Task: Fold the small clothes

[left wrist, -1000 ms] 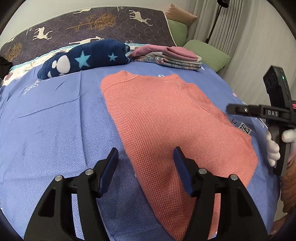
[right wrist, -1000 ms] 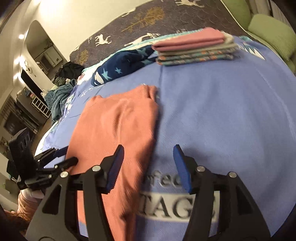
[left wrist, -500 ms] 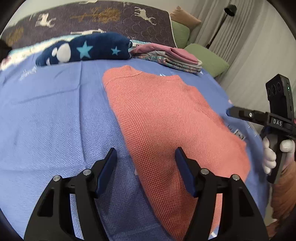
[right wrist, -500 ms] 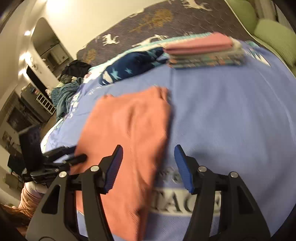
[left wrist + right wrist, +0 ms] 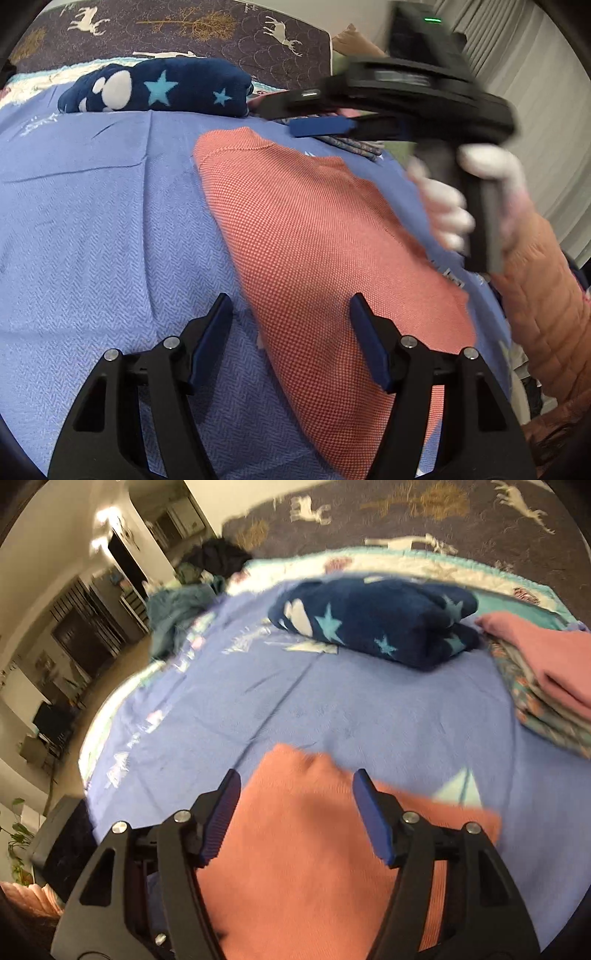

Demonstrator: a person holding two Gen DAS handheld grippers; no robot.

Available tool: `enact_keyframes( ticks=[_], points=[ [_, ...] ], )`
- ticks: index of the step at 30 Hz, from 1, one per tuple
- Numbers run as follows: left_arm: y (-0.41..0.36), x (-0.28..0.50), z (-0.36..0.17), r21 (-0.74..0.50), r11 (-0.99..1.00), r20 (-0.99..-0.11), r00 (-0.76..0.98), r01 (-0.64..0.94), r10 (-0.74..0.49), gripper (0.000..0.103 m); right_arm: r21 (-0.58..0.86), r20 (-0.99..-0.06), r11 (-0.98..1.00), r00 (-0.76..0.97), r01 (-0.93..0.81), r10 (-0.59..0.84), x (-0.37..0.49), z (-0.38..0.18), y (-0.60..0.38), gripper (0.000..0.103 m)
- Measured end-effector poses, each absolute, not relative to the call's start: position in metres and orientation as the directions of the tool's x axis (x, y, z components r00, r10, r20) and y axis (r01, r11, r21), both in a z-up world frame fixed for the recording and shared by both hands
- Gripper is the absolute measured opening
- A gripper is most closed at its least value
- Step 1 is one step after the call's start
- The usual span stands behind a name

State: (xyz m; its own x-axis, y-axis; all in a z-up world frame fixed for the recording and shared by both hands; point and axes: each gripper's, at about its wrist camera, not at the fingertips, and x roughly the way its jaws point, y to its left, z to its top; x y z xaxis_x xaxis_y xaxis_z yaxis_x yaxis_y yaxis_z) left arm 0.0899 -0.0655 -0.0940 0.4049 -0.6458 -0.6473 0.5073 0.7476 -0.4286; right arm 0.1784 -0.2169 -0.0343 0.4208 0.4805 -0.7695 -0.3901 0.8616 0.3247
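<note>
An orange-pink knit garment (image 5: 317, 236) lies flat, folded into a long strip, on the blue bed cover (image 5: 92, 229). My left gripper (image 5: 291, 314) is open and empty, low over the garment's near left edge. My right gripper (image 5: 293, 790) is open and empty above the garment's far end (image 5: 306, 834). In the left wrist view the right gripper (image 5: 321, 114) appears blurred over the garment's far right corner, held by a white-gloved hand.
A navy star-patterned blanket (image 5: 159, 90) lies rolled at the back. A stack of folded clothes (image 5: 546, 686) sits right of it. A dark deer-print headboard (image 5: 192, 26) lies behind. Room furniture (image 5: 85, 627) stands beyond the bed's left edge.
My right gripper has swung from the garment's right side up and across to its far end, now facing left over the bed. My left gripper has stayed put, open.
</note>
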Motion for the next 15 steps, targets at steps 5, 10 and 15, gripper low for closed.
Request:
enact_keyframes(
  ticks=[5, 10, 15],
  points=[
    [-0.061, 0.094, -0.093, -0.492, 0.718, -0.623, 0.378, 0.492, -0.685, 0.066, 0.413, -0.8, 0.829, 0.284, -0.377, 0.528, 0.211, -0.06, -0.204, 0.044],
    [-0.064, 0.093, -0.092, -0.496, 0.704, -0.617, 0.365, 0.508, -0.698, 0.066, 0.352, -0.774, 0.859, 0.4, -0.373, 0.491, 0.206, -0.054, -0.202, 0.004],
    [-0.065, 0.094, -0.093, -0.5, 0.698, -0.614, 0.358, 0.513, -0.703, 0.066, 0.482, -0.674, 0.827, 0.482, -0.288, 0.56, 0.205, -0.041, -0.245, 0.001]
  ],
)
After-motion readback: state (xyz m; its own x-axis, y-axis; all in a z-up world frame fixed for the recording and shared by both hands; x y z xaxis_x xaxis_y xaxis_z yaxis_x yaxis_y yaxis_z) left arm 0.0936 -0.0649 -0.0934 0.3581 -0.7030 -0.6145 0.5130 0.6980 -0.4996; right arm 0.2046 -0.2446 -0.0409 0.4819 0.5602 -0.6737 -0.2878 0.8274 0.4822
